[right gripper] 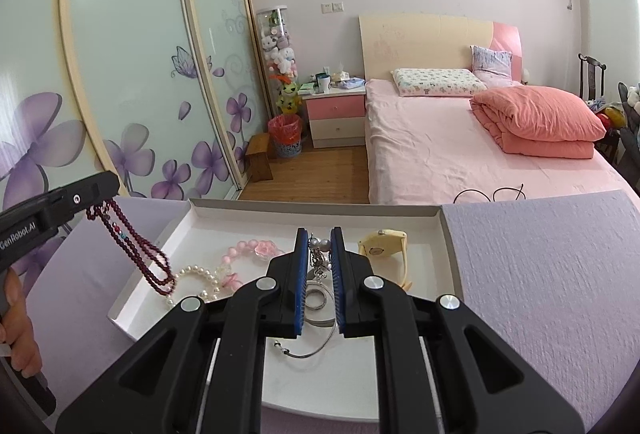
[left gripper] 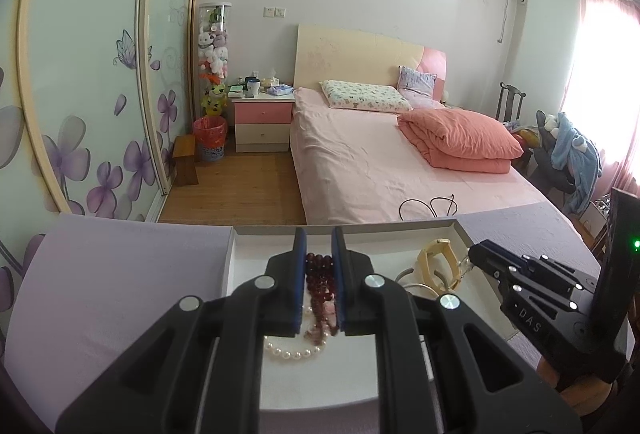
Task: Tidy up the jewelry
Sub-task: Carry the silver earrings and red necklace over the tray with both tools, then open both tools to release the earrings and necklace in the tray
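Observation:
A shallow white tray (right gripper: 312, 211) lies on a lilac cloth. My left gripper (left gripper: 319, 238) is shut on a dark red bead necklace (left gripper: 318, 274). In the right wrist view the necklace (right gripper: 136, 250) hangs from the left gripper (right gripper: 108, 191) over the tray's left edge. My right gripper (right gripper: 319, 234) is shut on a silver chain with grey pearls (right gripper: 319, 254) above the tray's middle. A white pearl bracelet (right gripper: 200, 276), a pink bead bracelet (right gripper: 252, 250), a yellow watch (right gripper: 384, 240) and a silver wire ring (right gripper: 316, 314) lie in the tray.
The lilac cloth (right gripper: 540, 274) spreads wide on both sides of the tray. Beyond it are a pink bed (right gripper: 460, 153) with a black cord (right gripper: 492, 193) near its foot, a wooden floor and a sliding wardrobe (right gripper: 120, 73) on the left.

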